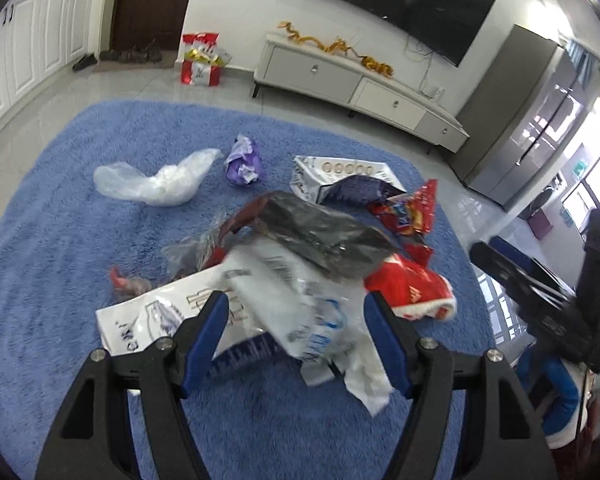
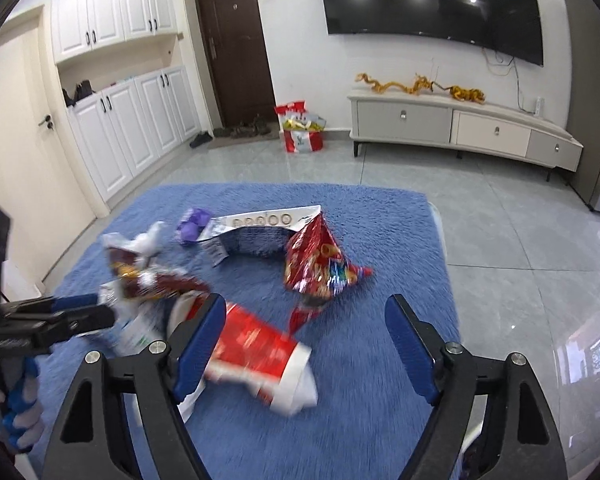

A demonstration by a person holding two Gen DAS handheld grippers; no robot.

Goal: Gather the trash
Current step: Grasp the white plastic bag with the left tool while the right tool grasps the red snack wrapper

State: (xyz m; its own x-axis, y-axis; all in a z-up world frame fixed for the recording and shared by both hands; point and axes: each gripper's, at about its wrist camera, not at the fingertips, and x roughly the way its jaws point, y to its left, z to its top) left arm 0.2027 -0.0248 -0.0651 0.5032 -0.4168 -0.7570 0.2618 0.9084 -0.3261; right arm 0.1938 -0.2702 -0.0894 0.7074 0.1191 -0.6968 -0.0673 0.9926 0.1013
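Trash lies on a blue rug [image 1: 60, 240]. In the left wrist view my left gripper [image 1: 296, 312] is open, its jaws either side of a white printed wrapper [image 1: 284, 300] in a heap with a dark wrapper [image 1: 320, 236] and a red-and-white cup [image 1: 408, 288]. Beyond lie a clear plastic bag [image 1: 156, 180], a purple wrapper [image 1: 242, 162], a white-and-blue package [image 1: 340, 180] and a red snack bag [image 1: 412, 212]. In the right wrist view my right gripper [image 2: 306, 316] is open above the red-and-white cup [image 2: 256, 356]. The red snack bag [image 2: 320, 264] lies ahead. The left gripper [image 2: 60, 312] shows at the left.
A TV cabinet [image 2: 460, 124] stands against the far wall under a wall TV [image 2: 432, 0]. A red gift bag [image 2: 302, 128] sits on the tiled floor by a dark door [image 2: 236, 44]. White cupboards [image 2: 120, 120] line the left wall. A grey fridge [image 1: 528, 120] stands at right.
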